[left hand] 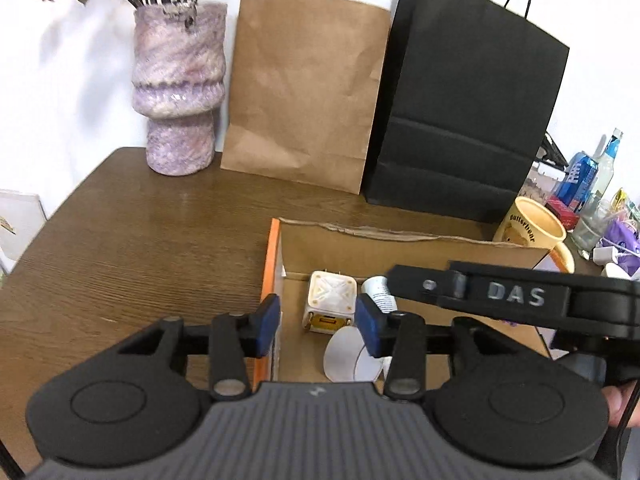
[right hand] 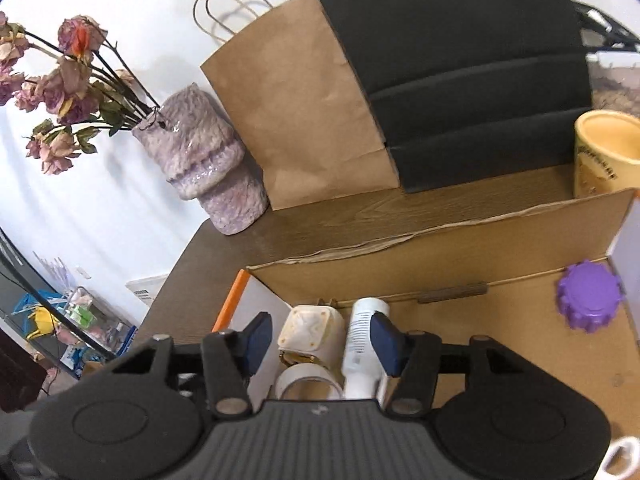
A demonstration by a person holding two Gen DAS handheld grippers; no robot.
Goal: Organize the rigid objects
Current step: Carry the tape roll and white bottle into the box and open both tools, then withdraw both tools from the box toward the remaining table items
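Both hand-held grippers, left hand-held gripper and right hand-held gripper, hang part-open and empty over the cardboard box. Inside at its 9 o'clock end lie the charger cube, tape roll and white tube. The cube looks light, stiff and smooth; pinch its flat sides. Only the right view shows the purple cap.
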